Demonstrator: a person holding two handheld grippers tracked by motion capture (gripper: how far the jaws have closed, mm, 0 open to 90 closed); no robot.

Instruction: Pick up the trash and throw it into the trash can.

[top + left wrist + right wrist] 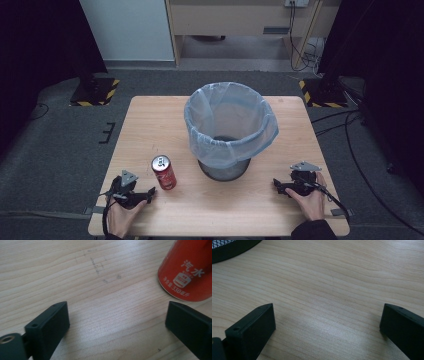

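A red drink can [164,172] stands upright on the wooden table [150,125], left of a black mesh waste bin [230,131] lined with a pale blue bag. My left gripper [148,194] rests near the front left edge, just below and left of the can, open with nothing between its jaws. In the left gripper view the can [186,270] stands beyond the right jaw. My right gripper [278,186] lies at the front right, open and empty, pointing toward the bin's base [229,248].
The bin takes up the middle of the table. Bare wood [220,205] stretches between the two grippers along the front edge. Dark carpet, cables [350,135] and stand bases [95,90] surround the table.
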